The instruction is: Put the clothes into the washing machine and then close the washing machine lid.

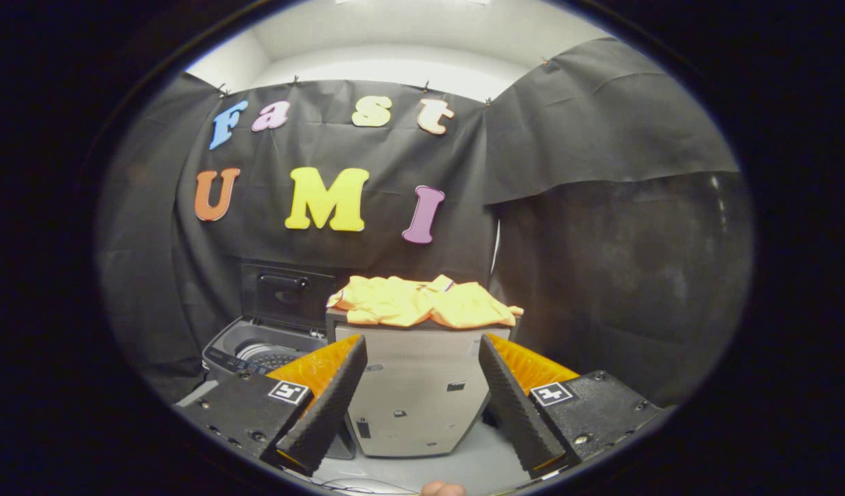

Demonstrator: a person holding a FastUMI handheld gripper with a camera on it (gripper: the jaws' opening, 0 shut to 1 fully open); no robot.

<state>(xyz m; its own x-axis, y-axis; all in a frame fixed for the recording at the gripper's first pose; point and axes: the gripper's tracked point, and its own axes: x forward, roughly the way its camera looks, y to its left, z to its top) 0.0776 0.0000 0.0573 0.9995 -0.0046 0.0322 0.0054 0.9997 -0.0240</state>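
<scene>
A yellow-orange garment (pixel 422 302) lies crumpled on top of a grey box-like cabinet (pixel 415 393) straight ahead, beyond my fingers. To its left stands a top-loading washing machine (pixel 257 348) with its dark lid (pixel 284 296) raised upright, the drum visible inside. My gripper (pixel 422 393) is open, its two fingers spread wide on either side of the cabinet's front, holding nothing and short of the garment.
Black cloth walls close the booth behind and to the right. A pale floor (pixel 463 468) lies below the cabinet. A fingertip of a person (pixel 441 489) shows beneath the fingers.
</scene>
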